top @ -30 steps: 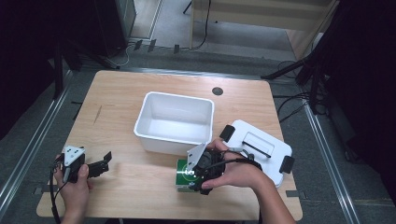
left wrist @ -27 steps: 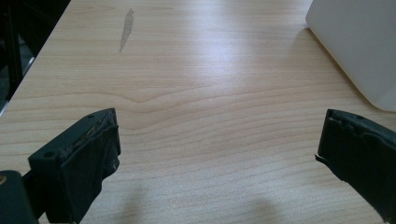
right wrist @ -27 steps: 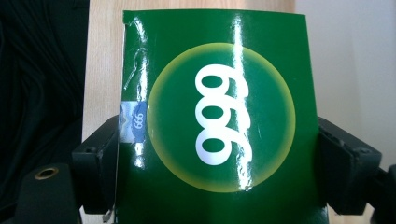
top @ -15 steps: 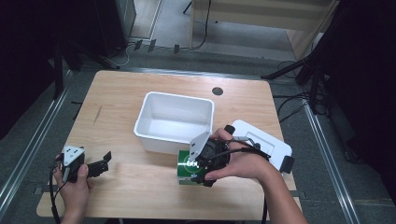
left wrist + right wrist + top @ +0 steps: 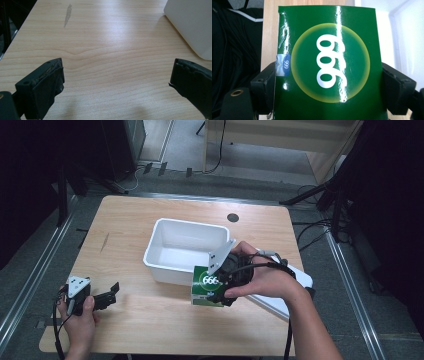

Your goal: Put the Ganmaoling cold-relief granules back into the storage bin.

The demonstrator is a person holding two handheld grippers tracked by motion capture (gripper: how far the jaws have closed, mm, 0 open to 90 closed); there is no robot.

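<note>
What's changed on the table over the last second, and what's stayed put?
The right gripper, shut on the green box, has carried it from the table's front edge up toward the white bin. The left gripper stays open at the front left corner; bin and white lid haven't moved.

A white tub point(image 5: 182, 251) is sitting mid-desk point(image 5: 150, 215), a green box point(image 5: 204, 286) marked 666 touching its near right wall. A white flat lid point(image 5: 285, 292) is lying at the right edge, and cables point(image 5: 310, 227) are trailing on the floor

Carton point(image 5: 206, 287) stands just before the tub point(image 5: 185, 251), on the table point(image 5: 150, 320)
</note>
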